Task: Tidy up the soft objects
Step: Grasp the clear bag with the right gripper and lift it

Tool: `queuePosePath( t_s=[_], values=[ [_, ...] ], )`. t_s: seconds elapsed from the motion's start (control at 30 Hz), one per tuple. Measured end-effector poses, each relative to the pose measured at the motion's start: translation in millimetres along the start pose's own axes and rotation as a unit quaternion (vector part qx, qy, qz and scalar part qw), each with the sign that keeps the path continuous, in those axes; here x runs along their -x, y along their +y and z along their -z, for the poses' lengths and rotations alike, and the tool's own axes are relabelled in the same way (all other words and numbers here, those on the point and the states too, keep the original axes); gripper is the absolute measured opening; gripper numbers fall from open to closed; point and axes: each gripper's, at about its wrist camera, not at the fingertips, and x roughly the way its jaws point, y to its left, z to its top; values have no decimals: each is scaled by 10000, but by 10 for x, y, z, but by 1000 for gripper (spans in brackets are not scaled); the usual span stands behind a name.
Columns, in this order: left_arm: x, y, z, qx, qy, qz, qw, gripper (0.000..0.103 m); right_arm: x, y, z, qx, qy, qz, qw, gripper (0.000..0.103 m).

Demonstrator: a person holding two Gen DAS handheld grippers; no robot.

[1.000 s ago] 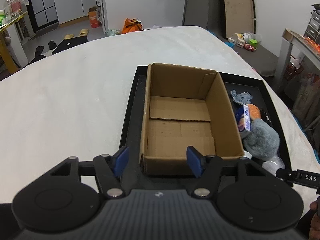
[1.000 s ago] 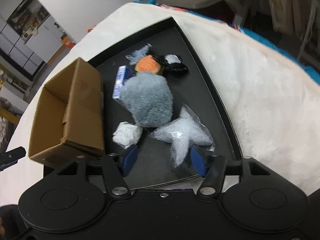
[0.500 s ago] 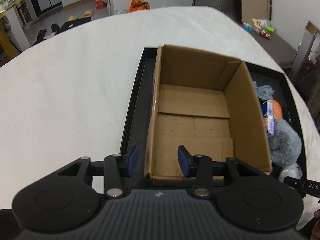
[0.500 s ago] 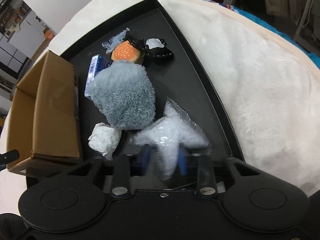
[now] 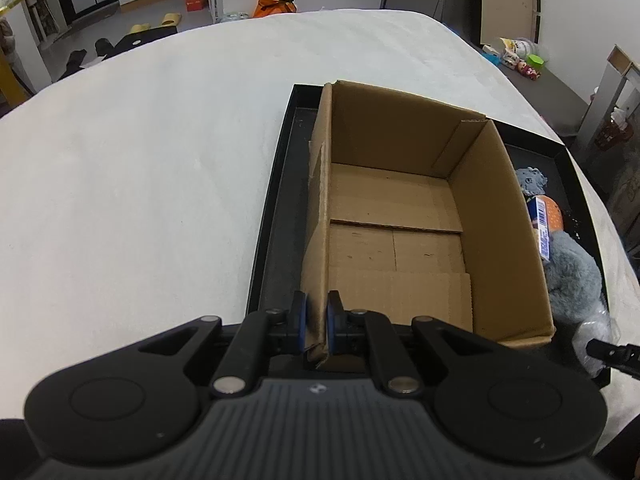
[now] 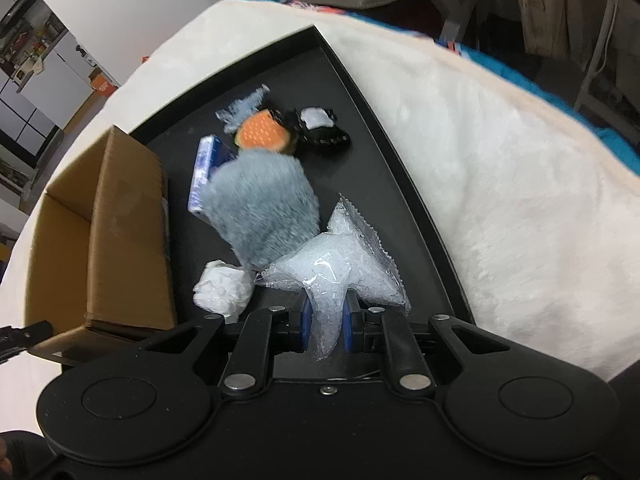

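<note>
The left gripper (image 5: 316, 326) clamps the open brown cardboard box (image 5: 400, 216) at its 7 o'clock corner, steadying it. The right gripper (image 6: 325, 326), jaws closing, pinches the clear bead-filled plastic bag (image 6: 340, 258), just beside the box on the black tray (image 6: 384, 120).

Left gripper (image 5: 316, 322) angled steeply down, blue pads clamped on the near left wall of the cardboard box (image 5: 404, 216). Right gripper (image 6: 326, 320) also pitched steeply down, jaws closing, pads pinching the tail of a clear bag of pellets (image 6: 340, 260). Both handles fill lower frame.
</note>
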Motion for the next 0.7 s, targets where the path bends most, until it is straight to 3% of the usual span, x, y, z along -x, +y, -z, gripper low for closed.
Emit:
queuePosePath(
  t_s=[0.7],
  values=[
    [14, 6, 25, 16, -13, 26, 10000, 9, 411, 669, -67, 530, -446, -181, 9974, 16]
  ],
)
